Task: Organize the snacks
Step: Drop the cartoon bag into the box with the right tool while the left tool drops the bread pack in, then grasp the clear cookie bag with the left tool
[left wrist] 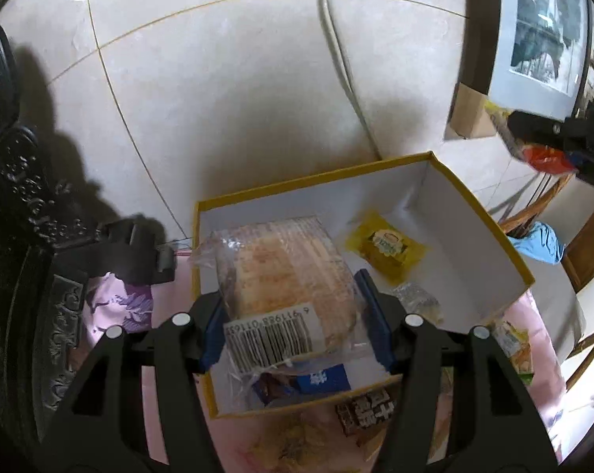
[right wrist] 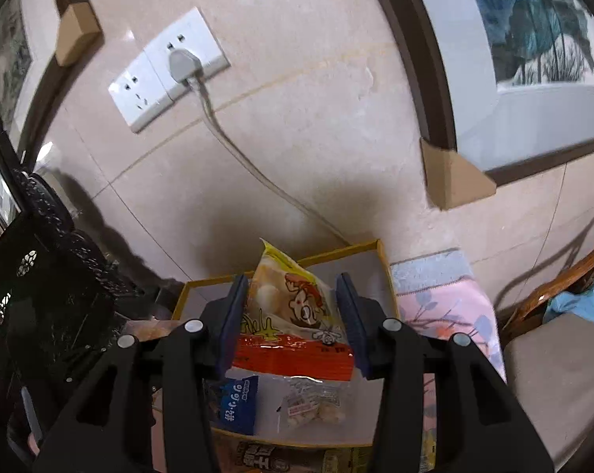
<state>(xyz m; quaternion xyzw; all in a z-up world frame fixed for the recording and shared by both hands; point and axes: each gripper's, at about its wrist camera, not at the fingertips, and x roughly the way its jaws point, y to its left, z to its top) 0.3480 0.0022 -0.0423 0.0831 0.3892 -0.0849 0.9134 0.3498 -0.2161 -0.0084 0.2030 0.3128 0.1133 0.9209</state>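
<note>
A yellow-rimmed box (left wrist: 490, 216) with a white inside stands on a pink floral cloth. My left gripper (left wrist: 293, 280) is shut on a clear-wrapped bread pack (left wrist: 289, 272) with a barcode label and holds it over the box. Inside lie a yellow packet (left wrist: 387, 246), a small clear packet (left wrist: 419, 299) and a blue packet (left wrist: 324, 380). My right gripper (right wrist: 293, 295) is shut on a yellow and orange cartoon snack bag (right wrist: 293, 311), held above the same box (right wrist: 385, 272). Below it lie the blue packet (right wrist: 238, 402) and a clear packet (right wrist: 316, 406).
A brown snack packet (left wrist: 368, 410) and other packets (left wrist: 513, 349) lie on the pink cloth (right wrist: 446, 303) outside the box. A dark carved cabinet (left wrist: 13, 236) stands at left. A wall socket with a cable (right wrist: 179, 65), framed pictures (right wrist: 533, 59) and a wooden chair (right wrist: 553, 295) are around.
</note>
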